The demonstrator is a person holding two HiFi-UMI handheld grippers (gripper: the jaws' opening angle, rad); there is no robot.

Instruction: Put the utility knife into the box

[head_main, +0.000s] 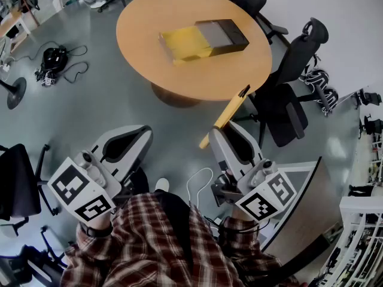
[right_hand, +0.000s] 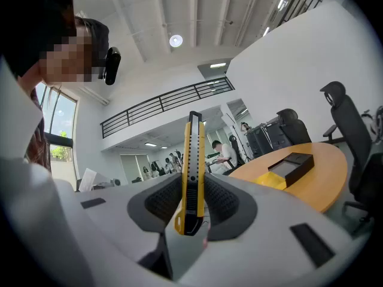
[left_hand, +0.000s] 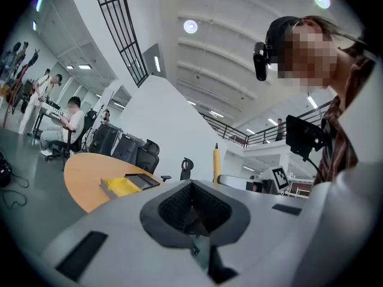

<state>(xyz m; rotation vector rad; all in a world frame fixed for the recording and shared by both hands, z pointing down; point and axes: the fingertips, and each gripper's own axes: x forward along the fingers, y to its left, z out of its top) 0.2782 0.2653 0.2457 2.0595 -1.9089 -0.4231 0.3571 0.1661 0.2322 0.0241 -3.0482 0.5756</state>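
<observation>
A yellow utility knife [head_main: 227,113] with a black tip sticks forward and up out of my right gripper [head_main: 222,135], which is shut on its handle. In the right gripper view the knife [right_hand: 192,172] stands upright between the dark pads. The box [head_main: 203,39], a yellow tray beside a black lid, lies on the round wooden table [head_main: 149,17] well ahead of both grippers. My left gripper [head_main: 140,137] is held low at the left, apart from the table; its jaws are shut with nothing between them [left_hand: 191,211]. The box [left_hand: 128,184] shows small in the left gripper view.
A black office chair [head_main: 287,94] stands at the table's right edge, close to the knife tip. Another black chair [head_main: 18,181] is at the far left. A bag with cables [head_main: 52,61] lies on the grey floor to the left. People sit [left_hand: 69,127] far behind the table.
</observation>
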